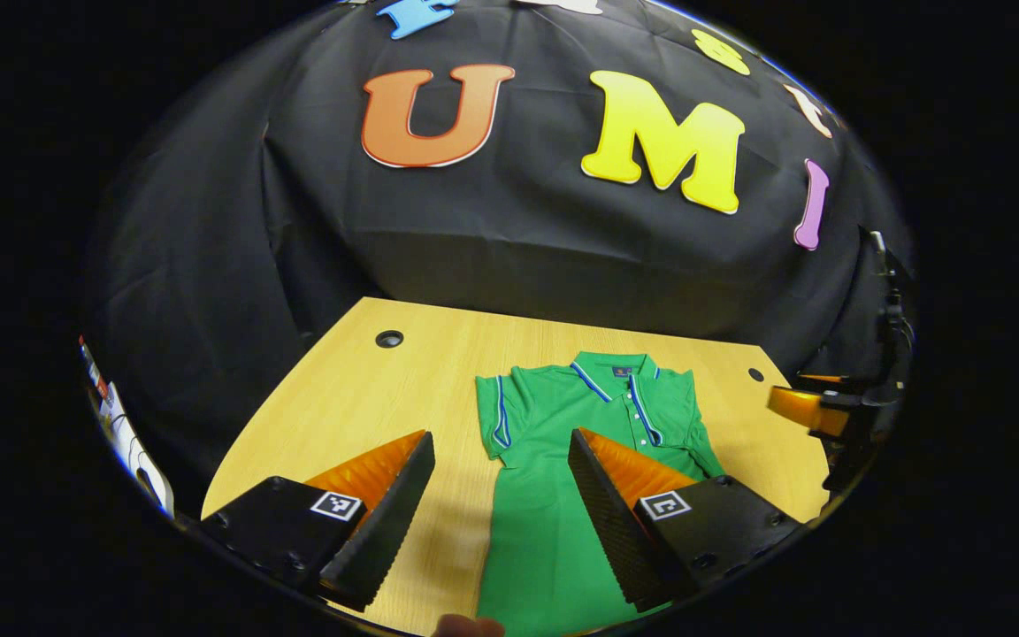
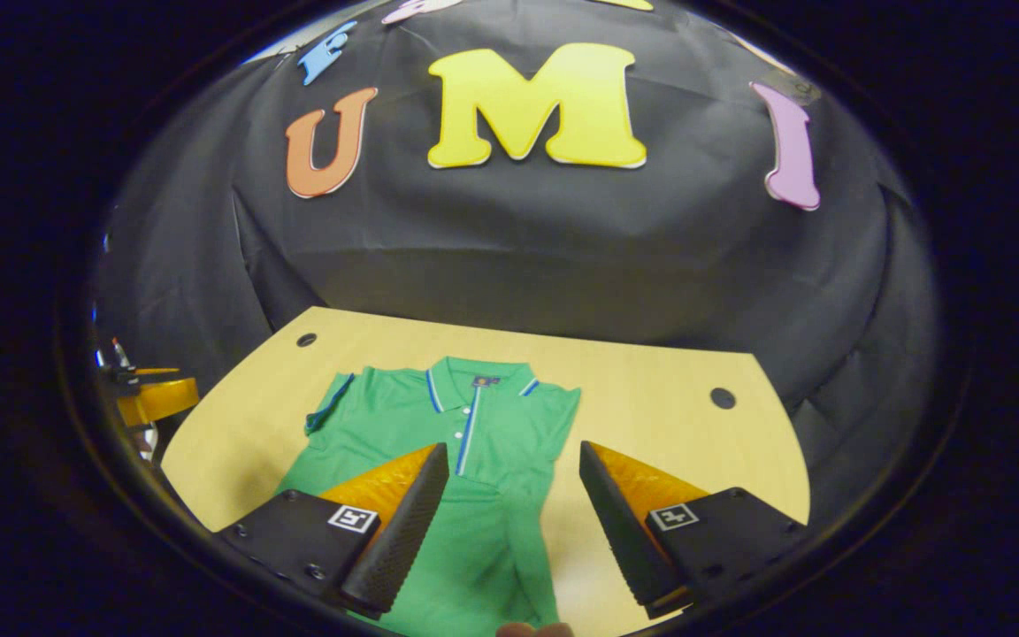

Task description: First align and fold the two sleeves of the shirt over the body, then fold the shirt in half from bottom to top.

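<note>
A green polo shirt (image 1: pixel 545 548) lies flat on the wooden table (image 1: pixel 368 389), collar toward the far wall, buttons up. Its left sleeve (image 1: pixel 498 416), with a striped cuff, sticks out a little. In the right gripper view the shirt (image 2: pixel 474 548) has a straight right edge, with that side folded in over the body. My left gripper (image 1: pixel 501 438) hovers open above the shirt's left edge, holding nothing. Over the shirt's right half, my right gripper (image 2: pixel 513 448) is open too and equally bare. Each gripper shows small at the other view's rim: the right gripper (image 1: pixel 797 407) and the left gripper (image 2: pixel 156 398).
Two cable holes (image 1: pixel 389 338) (image 1: pixel 755 374) sit in the table's far corners. Bare wood (image 2: pixel 651 398) flanks the shirt on both sides. The black cloth wall stands right behind the table's far edge. A fingertip (image 1: pixel 465 626) shows at the bottom.
</note>
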{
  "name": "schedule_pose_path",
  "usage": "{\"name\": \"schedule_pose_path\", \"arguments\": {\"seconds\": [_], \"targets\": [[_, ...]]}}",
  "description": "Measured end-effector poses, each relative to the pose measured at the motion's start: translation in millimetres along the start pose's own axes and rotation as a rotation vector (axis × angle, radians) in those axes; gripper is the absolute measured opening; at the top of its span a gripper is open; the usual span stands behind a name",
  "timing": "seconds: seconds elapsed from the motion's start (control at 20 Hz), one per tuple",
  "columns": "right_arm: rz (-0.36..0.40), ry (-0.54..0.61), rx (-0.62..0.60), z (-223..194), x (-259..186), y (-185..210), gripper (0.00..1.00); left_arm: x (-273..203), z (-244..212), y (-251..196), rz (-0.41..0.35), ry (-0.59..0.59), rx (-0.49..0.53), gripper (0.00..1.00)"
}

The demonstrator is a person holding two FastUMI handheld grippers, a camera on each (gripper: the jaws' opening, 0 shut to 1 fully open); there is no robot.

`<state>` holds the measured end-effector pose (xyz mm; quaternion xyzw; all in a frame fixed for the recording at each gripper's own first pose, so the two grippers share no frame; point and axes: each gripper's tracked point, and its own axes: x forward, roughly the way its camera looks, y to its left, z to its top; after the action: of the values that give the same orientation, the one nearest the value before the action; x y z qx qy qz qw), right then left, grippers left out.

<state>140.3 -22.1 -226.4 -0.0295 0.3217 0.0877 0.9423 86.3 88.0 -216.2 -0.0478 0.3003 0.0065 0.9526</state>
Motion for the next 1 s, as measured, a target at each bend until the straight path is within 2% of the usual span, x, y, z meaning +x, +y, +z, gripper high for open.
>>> {"name": "schedule_pose_path", "arguments": {"seconds": [0.2, 0.3, 0.4, 0.6, 0.75, 0.8, 0.9, 1.0], "targets": [[-0.028, -0.037, -0.040, -11.9, -50.1, -19.5, 0.95, 43.9, -6.3, -10.8, -0.041, 0.053, 0.023, 0.98], [-0.040, -0.048, -0.056, -15.2, -68.4, -28.2, 0.93, 64.1, -12.6, -14.5, -0.059, 0.084, 0.041, 0.98], [-0.022, -0.056, -0.030, -16.5, -85.2, -27.3, 0.95, 87.3, -18.7, -15.1, -0.072, 0.110, 0.049, 0.98], [-0.008, -0.046, 0.022, -29.9, -101.3, -26.4, 0.95, 125.6, -29.9, -8.7, -0.081, 0.149, 0.054, 0.98], [0.008, 0.003, -0.004, -50.0, -105.7, -26.3, 0.93, 156.6, -48.6, -2.1, -0.081, 0.196, 0.096, 0.98], [0.006, 0.012, -0.013, -54.6, -107.2, -28.8, 0.95, 165.7, -53.0, 1.2, -0.073, 0.208, 0.109, 0.98], [-0.003, 0.034, -0.020, -61.9, -107.0, -34.7, 0.93, 180.6, -60.1, 2.8, -0.070, 0.232, 0.098, 0.98], [-0.010, 0.054, -0.003, -68.5, -105.3, -40.9, 0.95, 188.8, -67.4, 6.6, -0.059, 0.258, 0.091, 0.98]]}}
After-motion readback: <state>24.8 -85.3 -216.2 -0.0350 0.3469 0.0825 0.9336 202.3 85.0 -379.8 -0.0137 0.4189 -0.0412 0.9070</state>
